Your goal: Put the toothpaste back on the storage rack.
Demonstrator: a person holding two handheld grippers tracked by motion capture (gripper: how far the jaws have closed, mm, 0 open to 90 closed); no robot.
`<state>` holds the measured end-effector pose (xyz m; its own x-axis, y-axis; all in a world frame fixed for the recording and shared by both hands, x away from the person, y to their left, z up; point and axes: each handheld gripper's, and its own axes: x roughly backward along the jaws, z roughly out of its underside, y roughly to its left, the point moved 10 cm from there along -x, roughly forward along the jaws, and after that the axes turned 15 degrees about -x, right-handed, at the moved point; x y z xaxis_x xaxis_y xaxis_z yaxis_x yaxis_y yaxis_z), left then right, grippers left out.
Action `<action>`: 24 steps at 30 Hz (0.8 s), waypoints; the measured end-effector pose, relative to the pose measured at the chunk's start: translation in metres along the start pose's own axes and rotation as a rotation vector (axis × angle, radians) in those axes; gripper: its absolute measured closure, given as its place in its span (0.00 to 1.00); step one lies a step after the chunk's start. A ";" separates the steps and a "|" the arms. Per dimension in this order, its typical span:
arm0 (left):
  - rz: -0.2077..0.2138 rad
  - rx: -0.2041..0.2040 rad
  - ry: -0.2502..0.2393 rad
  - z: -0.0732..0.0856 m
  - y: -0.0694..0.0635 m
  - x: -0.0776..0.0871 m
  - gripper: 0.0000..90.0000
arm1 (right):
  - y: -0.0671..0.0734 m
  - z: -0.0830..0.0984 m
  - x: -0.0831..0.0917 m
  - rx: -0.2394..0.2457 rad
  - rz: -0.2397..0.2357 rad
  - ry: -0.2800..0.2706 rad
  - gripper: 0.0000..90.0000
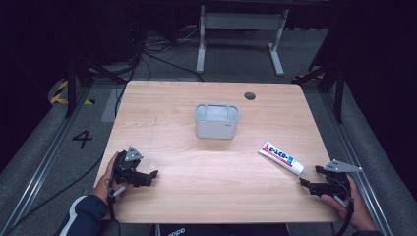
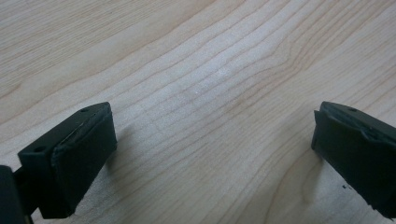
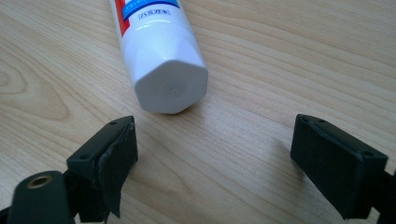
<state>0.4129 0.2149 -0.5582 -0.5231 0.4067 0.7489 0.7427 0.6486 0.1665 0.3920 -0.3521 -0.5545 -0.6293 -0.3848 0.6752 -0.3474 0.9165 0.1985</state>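
Note:
A white toothpaste tube with red and blue print lies flat on the table's right side, cap toward the right gripper. In the right gripper view its white cap sits just beyond the jaws. My right gripper rests near the front right corner, open, nothing between its jaws. A pale grey plastic bin stands upright at the table's middle. My left gripper rests at the front left, open over bare wood.
The wooden table has a dark round hole near its far right edge. Beyond it stand a white frame and floor cables. A floor mark "4" lies to the left.

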 end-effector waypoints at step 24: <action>0.049 -0.060 -0.016 0.003 0.005 0.002 0.00 | 0.006 0.003 0.006 0.091 -0.053 0.151 0.19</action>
<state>0.4143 0.2206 -0.5581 -0.4920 0.4473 0.7469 0.7907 0.5886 0.1684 0.3842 -0.3494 -0.5520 -0.4994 -0.4051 0.7658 -0.4431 0.8790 0.1760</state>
